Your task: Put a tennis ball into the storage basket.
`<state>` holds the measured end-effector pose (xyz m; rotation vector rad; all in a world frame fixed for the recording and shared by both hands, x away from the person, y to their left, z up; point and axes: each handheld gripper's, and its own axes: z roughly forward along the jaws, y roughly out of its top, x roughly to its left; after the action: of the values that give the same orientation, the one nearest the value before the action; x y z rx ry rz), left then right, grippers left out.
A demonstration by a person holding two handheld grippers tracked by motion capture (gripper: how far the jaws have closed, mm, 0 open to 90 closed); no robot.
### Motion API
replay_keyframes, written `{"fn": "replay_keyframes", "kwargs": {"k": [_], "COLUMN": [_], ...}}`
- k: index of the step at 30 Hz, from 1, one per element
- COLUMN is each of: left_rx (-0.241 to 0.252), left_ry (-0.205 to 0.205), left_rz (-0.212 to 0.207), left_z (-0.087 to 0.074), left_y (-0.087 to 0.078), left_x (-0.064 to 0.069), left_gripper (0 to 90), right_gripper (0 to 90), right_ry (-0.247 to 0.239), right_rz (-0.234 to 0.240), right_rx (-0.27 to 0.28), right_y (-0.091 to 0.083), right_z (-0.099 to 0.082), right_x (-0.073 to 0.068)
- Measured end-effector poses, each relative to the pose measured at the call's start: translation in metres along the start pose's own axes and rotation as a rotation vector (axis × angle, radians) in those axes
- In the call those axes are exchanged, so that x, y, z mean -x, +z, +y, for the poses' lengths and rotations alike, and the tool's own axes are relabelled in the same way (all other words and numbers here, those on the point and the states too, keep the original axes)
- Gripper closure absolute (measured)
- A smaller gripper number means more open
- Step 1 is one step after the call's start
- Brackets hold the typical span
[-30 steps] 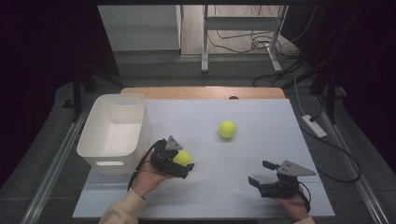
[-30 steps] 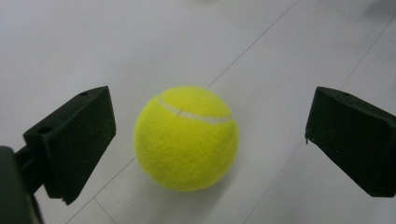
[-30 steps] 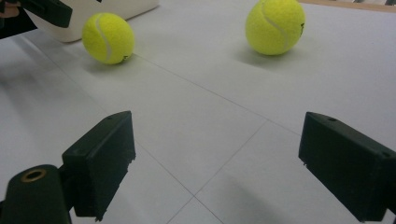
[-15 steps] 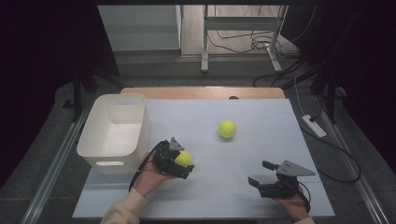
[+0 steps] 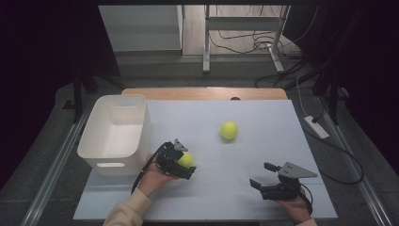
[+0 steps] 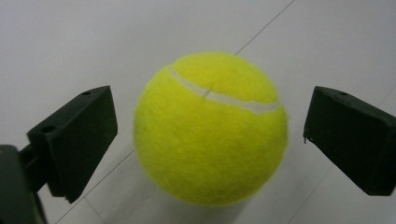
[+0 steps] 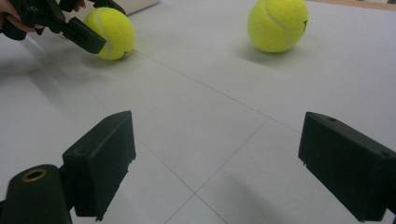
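A yellow tennis ball rests on the white table between the jaws of my left gripper. A gap shows on each side of it, and the jaws have just been closing toward it. From above, this ball and the left gripper lie just right of the bin. A second tennis ball sits apart near the table's middle. My right gripper stands open at the front right with nothing between its fingers. In its own view the right gripper faces both balls.
A white plastic bin stands at the table's left side, close to the left hand. A wooden strip runs along the far edge. A power strip and cables lie on the floor to the right.
My left gripper has sunk a little around the near ball, which stays where it was. The right gripper and the far ball have kept still.
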<state>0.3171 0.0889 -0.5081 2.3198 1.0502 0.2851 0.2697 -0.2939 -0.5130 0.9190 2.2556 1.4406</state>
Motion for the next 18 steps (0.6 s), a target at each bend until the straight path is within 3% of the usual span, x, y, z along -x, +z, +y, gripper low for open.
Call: {"fn": "replay_keyframes", "kwargs": {"k": [4, 7, 13, 18], "left_rx": [-0.005, 0.005, 0.016, 0.063], "left_ry": [-0.018, -0.024, -0.01, -0.024], "left_rz": [0.02, -0.007, -0.002, -0.016], "left_z": [-0.001, -0.002, -0.002, -0.003], "left_y": [0.001, 0.0, -0.003, -0.011], "left_x": [-0.001, -0.004, -0.003, -0.004], "left_gripper": [16.2, 25.6, 26.4, 26.5], "right_gripper": [11.3, 11.3, 11.5, 11.7], "right_ry": [0.001, 0.001, 0.002, 0.001], "right_rz": [0.0, 0.0, -0.005, -0.008], "right_rx": [0.0, 0.001, 0.006, 0.01], "right_y": [0.0, 0.0, -0.001, -0.002], "right_z": [0.0, 0.0, 0.0, 0.001], "right_x": [0.0, 0.0, 0.0, 0.0]}}
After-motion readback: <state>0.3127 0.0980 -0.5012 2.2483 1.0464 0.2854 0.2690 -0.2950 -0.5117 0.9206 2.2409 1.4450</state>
